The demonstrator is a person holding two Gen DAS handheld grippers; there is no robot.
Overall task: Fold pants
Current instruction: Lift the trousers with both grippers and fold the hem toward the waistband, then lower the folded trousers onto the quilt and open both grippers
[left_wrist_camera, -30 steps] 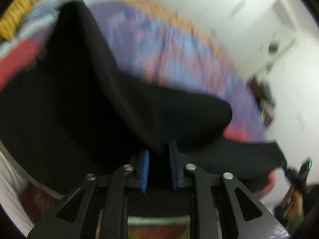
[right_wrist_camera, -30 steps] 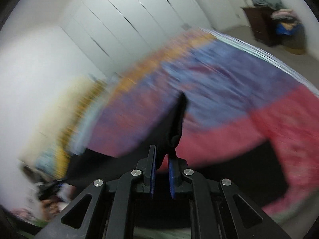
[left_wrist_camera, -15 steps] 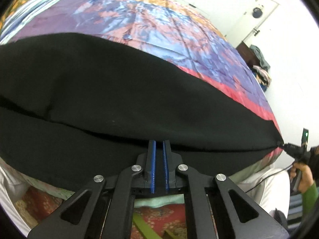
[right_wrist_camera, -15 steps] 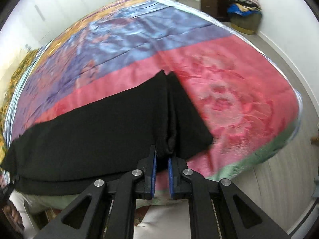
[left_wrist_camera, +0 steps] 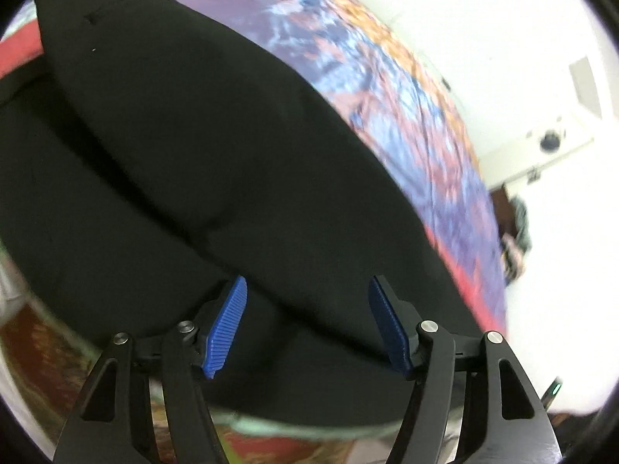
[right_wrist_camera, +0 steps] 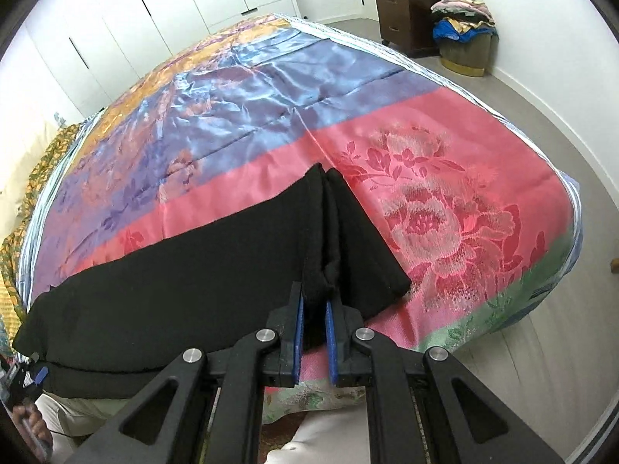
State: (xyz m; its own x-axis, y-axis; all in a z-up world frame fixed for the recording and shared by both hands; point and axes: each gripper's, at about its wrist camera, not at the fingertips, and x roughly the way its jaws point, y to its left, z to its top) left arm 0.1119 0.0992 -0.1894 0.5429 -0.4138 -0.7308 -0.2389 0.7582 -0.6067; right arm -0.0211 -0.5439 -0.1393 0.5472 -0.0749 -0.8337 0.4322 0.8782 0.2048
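the black pants (right_wrist_camera: 185, 282) lie folded lengthwise across the near edge of the bed (right_wrist_camera: 445, 162), on its pink and blue satin cover. the right gripper (right_wrist_camera: 314, 332) is clamped on a bunched end of the pants. the left gripper (left_wrist_camera: 307, 324) hangs over the other end, its blue pads (left_wrist_camera: 228, 324) spread wide and holding nothing.
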